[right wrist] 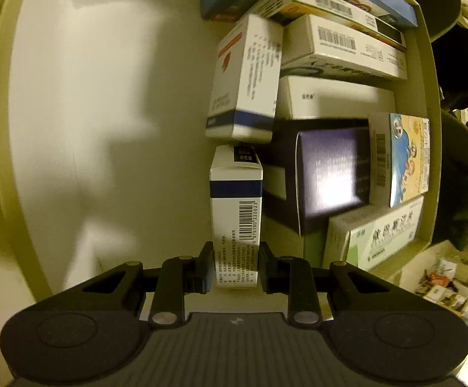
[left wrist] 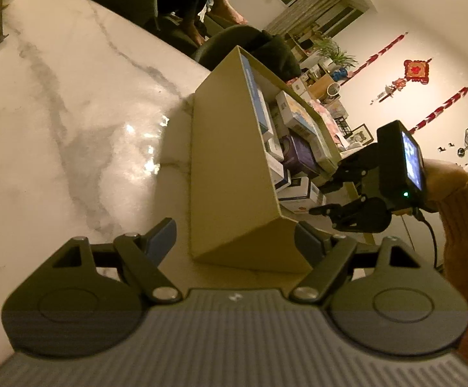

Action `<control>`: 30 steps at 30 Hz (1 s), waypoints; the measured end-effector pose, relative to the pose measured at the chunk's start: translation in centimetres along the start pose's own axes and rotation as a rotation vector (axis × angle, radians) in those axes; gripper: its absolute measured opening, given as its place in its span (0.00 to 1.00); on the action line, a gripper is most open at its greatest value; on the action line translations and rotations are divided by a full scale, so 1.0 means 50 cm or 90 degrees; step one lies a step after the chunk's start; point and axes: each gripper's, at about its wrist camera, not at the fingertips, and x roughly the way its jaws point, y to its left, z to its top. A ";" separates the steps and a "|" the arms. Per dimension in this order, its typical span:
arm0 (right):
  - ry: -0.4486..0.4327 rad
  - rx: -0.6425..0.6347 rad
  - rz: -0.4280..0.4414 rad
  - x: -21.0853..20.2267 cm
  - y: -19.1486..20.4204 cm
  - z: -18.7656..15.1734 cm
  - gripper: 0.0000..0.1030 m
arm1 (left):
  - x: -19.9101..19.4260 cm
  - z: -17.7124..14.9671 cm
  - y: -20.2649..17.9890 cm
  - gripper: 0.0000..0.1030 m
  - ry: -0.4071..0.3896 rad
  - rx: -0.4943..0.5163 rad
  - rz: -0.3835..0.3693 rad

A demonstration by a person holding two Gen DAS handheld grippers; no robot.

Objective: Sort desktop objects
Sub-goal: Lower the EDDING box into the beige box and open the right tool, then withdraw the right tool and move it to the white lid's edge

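Cardboard box [left wrist: 230, 167] mostly packed; my right gripper [right wrist: 235, 269] clamps a white-and-blue carton [right wrist: 235, 213] over its free side. Left gripper [left wrist: 234, 242] open, straddling the box corner. Marble table [left wrist: 73, 113] looks bare.

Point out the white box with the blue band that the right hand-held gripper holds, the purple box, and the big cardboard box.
white box with the blue band [right wrist: 235, 222], right wrist view, barcode face.
purple box [right wrist: 330, 167], right wrist view, glossy top face.
cardboard box [left wrist: 230, 167], left wrist view, outer side wall.
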 end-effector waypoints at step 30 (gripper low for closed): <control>-0.332 0.345 -0.127 -0.152 0.018 -0.163 0.75 | -0.001 -0.039 -0.044 0.88 -0.033 0.050 0.081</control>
